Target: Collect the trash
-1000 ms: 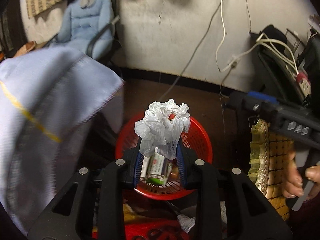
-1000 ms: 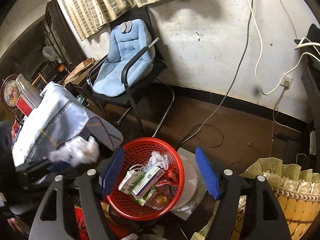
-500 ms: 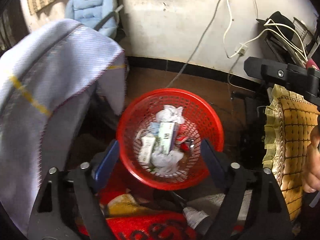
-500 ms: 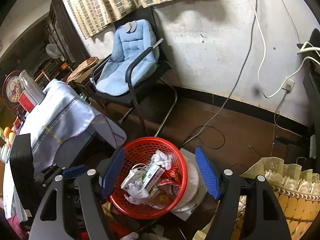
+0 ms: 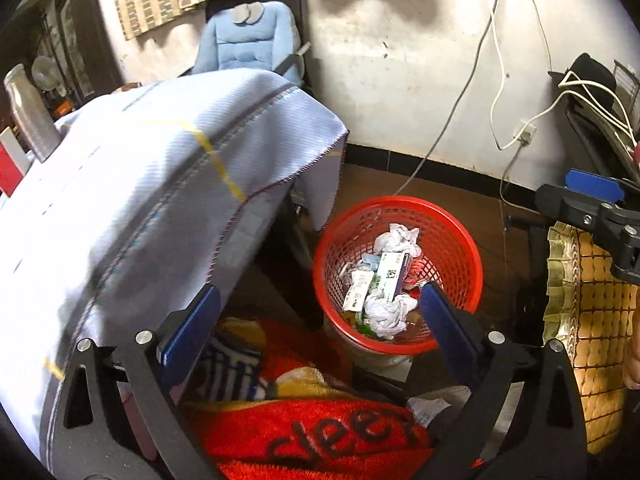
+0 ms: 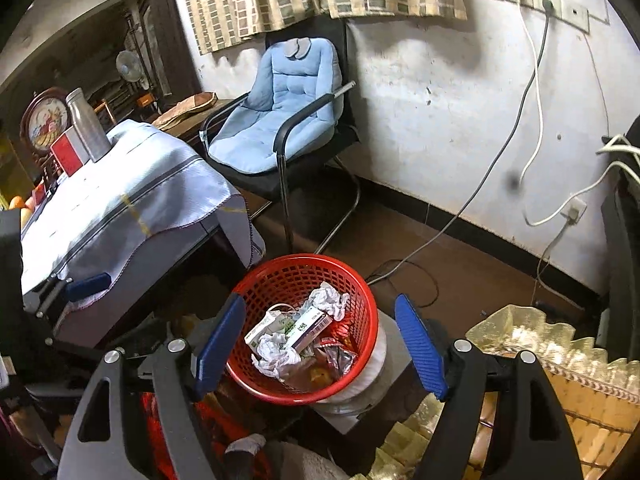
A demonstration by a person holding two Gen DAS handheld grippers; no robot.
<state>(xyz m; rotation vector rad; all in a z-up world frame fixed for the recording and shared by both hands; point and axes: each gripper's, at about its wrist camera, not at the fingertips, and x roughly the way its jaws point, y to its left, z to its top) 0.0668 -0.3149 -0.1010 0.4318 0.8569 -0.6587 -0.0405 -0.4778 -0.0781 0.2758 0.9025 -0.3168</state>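
A red mesh trash basket [image 5: 460, 240] stands on the floor beside the table; it also shows in the right wrist view [image 6: 280, 276]. Inside lie a crumpled white paper [image 5: 386, 312], another white wad [image 5: 398, 238] and small cartons [image 5: 392, 272]. In the right wrist view the paper [image 6: 274, 354] lies at the basket's near side. My left gripper [image 5: 320, 320] is open and empty, raised above and left of the basket. My right gripper [image 6: 320, 344] is open and empty, above the basket. The right gripper also shows in the left wrist view [image 5: 592, 204] at the right edge.
A table under a pale blue cloth [image 5: 140, 184] stands left of the basket, with a steel bottle [image 6: 86, 124] on it. A blue cushioned chair [image 6: 280, 120] stands by the wall. Cables [image 6: 472, 200] trail on the floor. A yellow mat [image 5: 592, 320] is right; a red towel [image 5: 320, 432] lies below.
My left gripper opened and let the crumpled white paper fall into the red basket, then drew back up and to the left. My right gripper stayed open and rose a little.
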